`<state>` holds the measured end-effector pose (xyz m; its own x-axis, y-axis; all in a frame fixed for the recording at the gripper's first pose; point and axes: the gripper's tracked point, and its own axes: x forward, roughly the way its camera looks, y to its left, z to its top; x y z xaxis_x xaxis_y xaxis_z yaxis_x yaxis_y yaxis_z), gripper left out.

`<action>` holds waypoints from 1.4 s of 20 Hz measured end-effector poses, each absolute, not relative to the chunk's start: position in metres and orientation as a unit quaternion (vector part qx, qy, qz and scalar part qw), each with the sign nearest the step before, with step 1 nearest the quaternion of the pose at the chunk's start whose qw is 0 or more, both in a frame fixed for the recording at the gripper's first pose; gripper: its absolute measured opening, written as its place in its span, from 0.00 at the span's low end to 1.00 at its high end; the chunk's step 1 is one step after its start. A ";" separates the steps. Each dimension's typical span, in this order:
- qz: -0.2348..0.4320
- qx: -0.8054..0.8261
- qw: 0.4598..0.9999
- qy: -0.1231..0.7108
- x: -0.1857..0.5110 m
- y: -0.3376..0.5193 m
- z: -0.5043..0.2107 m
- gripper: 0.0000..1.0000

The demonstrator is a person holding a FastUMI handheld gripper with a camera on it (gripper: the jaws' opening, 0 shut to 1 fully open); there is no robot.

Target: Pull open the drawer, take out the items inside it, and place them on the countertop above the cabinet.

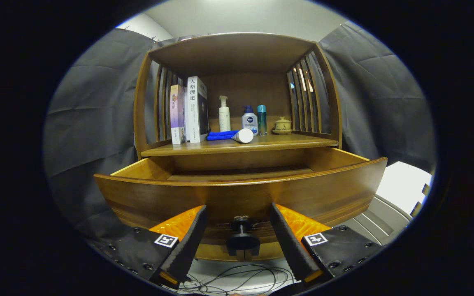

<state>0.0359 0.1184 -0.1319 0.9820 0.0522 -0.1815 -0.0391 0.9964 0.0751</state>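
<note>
Sitting wide apart, the claw (240, 242) has the drawer's knob (242, 237) between its fingers, not touching it. The drawer (237, 196) is pulled out under the worktop (237, 146).

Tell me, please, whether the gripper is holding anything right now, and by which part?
Nothing is held: the gripper is open, its fingers either side of the drawer knob without touching it.
</note>
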 end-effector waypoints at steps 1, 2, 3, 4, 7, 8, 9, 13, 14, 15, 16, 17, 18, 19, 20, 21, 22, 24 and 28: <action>0.021 0.035 0.996 0.083 0.044 0.119 -0.126 0.96; 0.019 0.032 0.996 0.084 0.049 0.120 -0.128 0.96; 0.017 0.028 0.996 0.085 0.055 0.120 -0.126 0.96; 0.014 0.029 0.996 0.087 0.057 0.120 -0.124 0.96; 0.010 0.027 0.996 0.090 0.073 0.125 -0.124 0.96; 0.009 0.025 0.996 0.091 0.080 0.125 -0.124 0.96; 0.009 0.025 0.996 0.091 0.086 0.125 -0.122 0.96; 0.011 0.022 0.995 0.094 0.109 0.123 -0.123 0.96; 0.011 0.021 0.995 0.094 0.114 0.124 -0.123 0.96; 0.011 0.021 0.995 0.093 0.118 0.124 -0.123 0.96; 0.012 0.022 0.995 0.094 0.123 0.123 -0.123 0.96; 0.013 0.023 0.995 0.096 0.128 0.123 -0.123 0.96; 0.013 0.025 0.995 0.096 0.133 0.124 -0.123 0.96; 0.013 0.026 0.995 0.096 0.138 0.124 -0.123 0.96; 0.013 0.026 0.995 0.095 0.143 0.124 -0.123 0.96; 0.013 0.024 0.995 0.095 0.149 0.124 -0.123 0.96; 0.013 0.022 0.995 0.095 0.155 0.124 -0.123 0.96; 0.014 0.021 0.995 0.095 0.166 0.125 -0.123 0.96; 0.016 0.020 0.995 0.102 0.186 0.125 -0.124 0.96</action>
